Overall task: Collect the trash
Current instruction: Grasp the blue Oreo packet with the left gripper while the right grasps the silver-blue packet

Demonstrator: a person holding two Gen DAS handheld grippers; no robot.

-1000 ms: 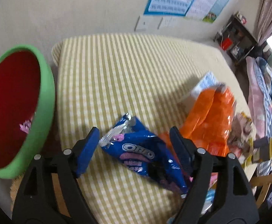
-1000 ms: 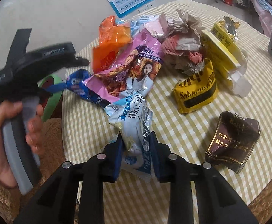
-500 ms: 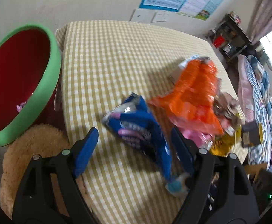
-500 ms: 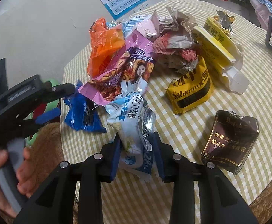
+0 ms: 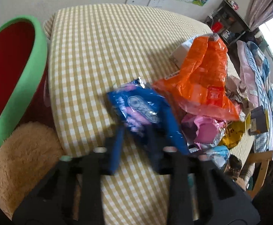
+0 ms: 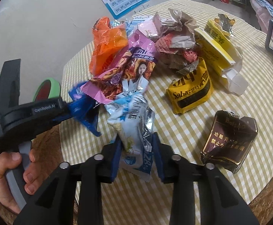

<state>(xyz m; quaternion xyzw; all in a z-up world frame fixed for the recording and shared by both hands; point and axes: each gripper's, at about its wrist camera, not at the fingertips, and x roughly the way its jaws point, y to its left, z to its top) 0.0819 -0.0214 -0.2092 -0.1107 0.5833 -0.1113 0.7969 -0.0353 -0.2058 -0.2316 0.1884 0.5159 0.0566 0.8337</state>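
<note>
Left gripper (image 5: 136, 142) pinching a blue cookie wrapper (image 5: 145, 112) at frame center, blurred, right gripper (image 6: 137, 153) clamped on a pale blue wrapper (image 6: 134, 129) at lower center, green-rimmed bin (image 5: 22, 78) at left edge, trash pile on checked tablecloth (image 5: 98, 46).

The yellow packet (image 6: 189, 91) reads "Sabicuit"-like lettering; the pale blue wrapper (image 6: 136, 131) shows "28%".

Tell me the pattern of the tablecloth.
The tablecloth has yellow-and-white checks; the left wrist view shows it best.
</note>
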